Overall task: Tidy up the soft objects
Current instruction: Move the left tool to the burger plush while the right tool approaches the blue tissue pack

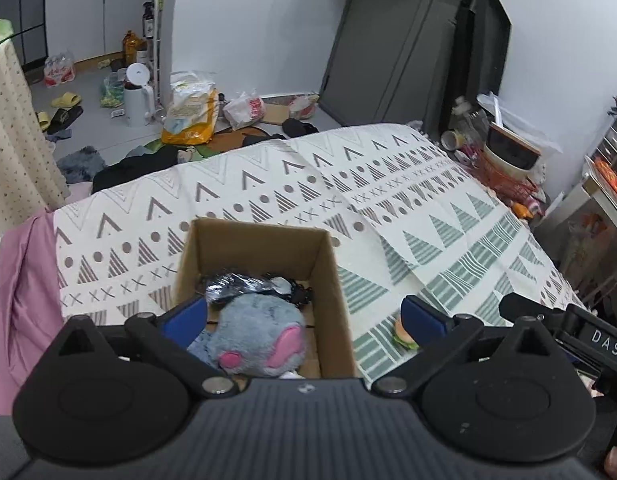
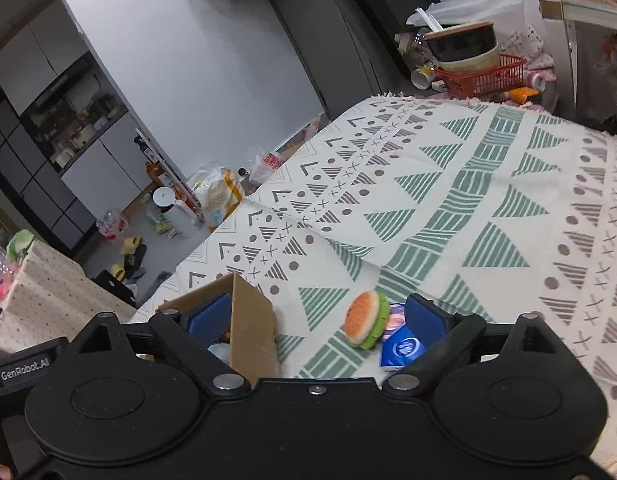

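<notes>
A cardboard box (image 1: 324, 276) stands open on the patterned cloth (image 1: 388, 208). Inside lie a grey plush toy with pink ears (image 1: 256, 328) and a dark shiny bundle (image 1: 244, 286). My left gripper (image 1: 304, 316) hovers open over the box, its left finger inside and its right finger outside. A small burger toy (image 1: 404, 336) lies just right of the box. In the right wrist view the burger toy (image 2: 366, 318) leans beside a blue tissue pack (image 2: 400, 346), with the box (image 2: 254, 328) to the left. My right gripper (image 2: 318, 316) is open above them, holding nothing.
The cloth-covered surface (image 2: 488, 200) stretches away ahead. A red basket with a dark pot (image 2: 474, 68) and clutter sits at its far corner. Beyond the far edge, the floor holds bags, bottles and slippers (image 1: 188, 112). A pink sheet (image 1: 20, 300) hangs at the left.
</notes>
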Demonstrator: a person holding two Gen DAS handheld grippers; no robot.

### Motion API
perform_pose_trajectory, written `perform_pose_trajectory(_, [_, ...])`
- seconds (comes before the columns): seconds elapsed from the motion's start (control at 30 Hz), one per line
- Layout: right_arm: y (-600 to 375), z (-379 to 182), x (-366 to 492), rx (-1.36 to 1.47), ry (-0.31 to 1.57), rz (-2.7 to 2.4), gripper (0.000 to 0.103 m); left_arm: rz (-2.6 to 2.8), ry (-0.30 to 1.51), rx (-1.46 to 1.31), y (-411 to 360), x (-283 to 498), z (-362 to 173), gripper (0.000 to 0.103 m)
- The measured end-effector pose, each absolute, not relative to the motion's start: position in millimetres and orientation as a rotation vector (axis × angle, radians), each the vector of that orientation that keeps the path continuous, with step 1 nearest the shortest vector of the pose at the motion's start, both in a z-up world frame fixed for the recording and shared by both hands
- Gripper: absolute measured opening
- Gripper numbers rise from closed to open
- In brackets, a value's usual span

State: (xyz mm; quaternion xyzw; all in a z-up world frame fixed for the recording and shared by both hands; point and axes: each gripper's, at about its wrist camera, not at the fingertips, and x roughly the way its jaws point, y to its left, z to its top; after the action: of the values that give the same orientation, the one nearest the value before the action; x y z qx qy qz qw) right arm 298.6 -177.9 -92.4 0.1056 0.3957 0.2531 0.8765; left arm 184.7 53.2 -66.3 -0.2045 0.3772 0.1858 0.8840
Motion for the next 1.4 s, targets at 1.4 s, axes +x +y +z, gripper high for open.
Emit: perform_pose_trajectory(1.4, [-255.9,-149.7,356.3,0.486,1.049,0.294,0.1,0.211,0.912,-0.253,-32.8,305.7,-127.3,0.099])
